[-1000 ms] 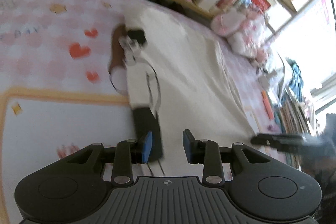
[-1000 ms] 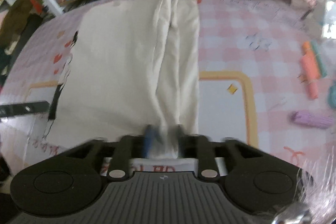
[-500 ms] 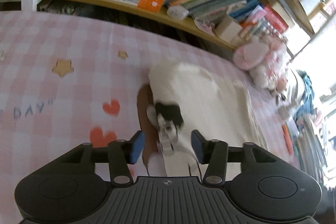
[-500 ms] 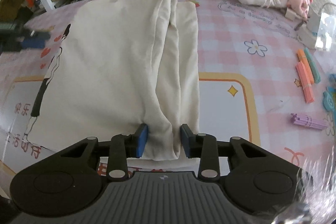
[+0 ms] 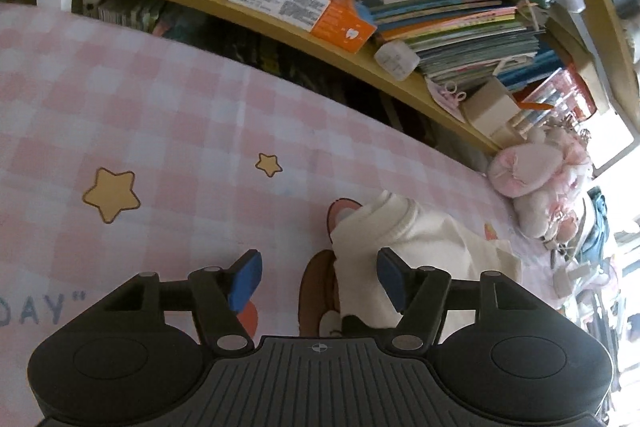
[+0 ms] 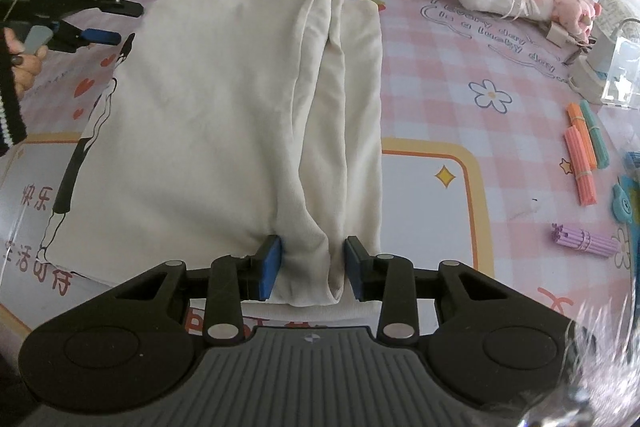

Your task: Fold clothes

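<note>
- Cream garment (image 6: 224, 123) is spread flat on pink checked mat (image 6: 440, 67), left edge print partly hidden.
- Right gripper (image 6: 312, 263) is held wide, straddling near-edge fold.
- Left gripper (image 5: 316, 279) is held wide over far-left corner, gripping nothing.

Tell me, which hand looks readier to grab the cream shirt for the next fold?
Probably the right. The right gripper already has its open fingers either side of the folded sleeve at the cream shirt hem. The left gripper is open too, but only nearing the far corner.
</note>
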`<state>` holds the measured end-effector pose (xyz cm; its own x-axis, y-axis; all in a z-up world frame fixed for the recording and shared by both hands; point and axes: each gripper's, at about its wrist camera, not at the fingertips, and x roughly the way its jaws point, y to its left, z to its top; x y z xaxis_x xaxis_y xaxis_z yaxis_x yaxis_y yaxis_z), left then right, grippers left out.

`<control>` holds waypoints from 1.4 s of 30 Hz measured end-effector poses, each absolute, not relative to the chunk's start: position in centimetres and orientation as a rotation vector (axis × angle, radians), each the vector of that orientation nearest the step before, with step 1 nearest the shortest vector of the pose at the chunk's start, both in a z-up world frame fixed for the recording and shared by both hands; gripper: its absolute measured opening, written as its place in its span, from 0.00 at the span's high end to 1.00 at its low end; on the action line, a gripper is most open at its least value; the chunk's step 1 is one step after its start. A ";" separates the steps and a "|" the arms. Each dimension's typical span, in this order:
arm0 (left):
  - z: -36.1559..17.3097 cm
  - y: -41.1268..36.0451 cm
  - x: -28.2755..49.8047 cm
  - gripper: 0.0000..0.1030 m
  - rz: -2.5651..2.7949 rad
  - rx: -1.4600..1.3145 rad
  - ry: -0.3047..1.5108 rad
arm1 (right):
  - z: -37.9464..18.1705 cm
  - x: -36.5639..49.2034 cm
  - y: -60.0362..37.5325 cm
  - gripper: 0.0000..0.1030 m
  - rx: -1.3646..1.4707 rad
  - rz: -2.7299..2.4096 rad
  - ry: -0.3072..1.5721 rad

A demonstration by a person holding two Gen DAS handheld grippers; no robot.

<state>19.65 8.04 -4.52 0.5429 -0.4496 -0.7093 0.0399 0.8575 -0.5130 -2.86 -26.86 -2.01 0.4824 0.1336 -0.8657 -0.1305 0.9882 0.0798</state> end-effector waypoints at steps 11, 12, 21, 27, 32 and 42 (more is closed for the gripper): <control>-5.5 8.6 21.1 0.44 -0.309 -0.601 0.905 | -2.0 -2.8 -26.9 0.67 0.007 0.159 1.058; -5.0 8.1 21.0 0.58 -0.311 -0.558 0.883 | -2.0 -2.8 -26.9 0.67 0.007 0.159 1.059; -0.8 4.2 20.1 0.93 -0.307 -0.186 0.688 | -2.0 -2.8 -27.0 0.66 0.013 0.159 1.055; -1.1 9.1 23.9 0.85 -0.169 -0.491 0.754 | -2.0 -2.7 -27.0 0.66 0.013 0.165 1.057; -1.2 9.7 21.8 0.74 -0.231 -0.469 0.774 | -2.0 -2.8 -27.0 0.66 0.014 0.169 1.050; -3.7 7.8 20.2 0.73 -0.290 -0.495 0.872 | -2.0 -2.9 -27.0 0.65 0.010 0.176 1.044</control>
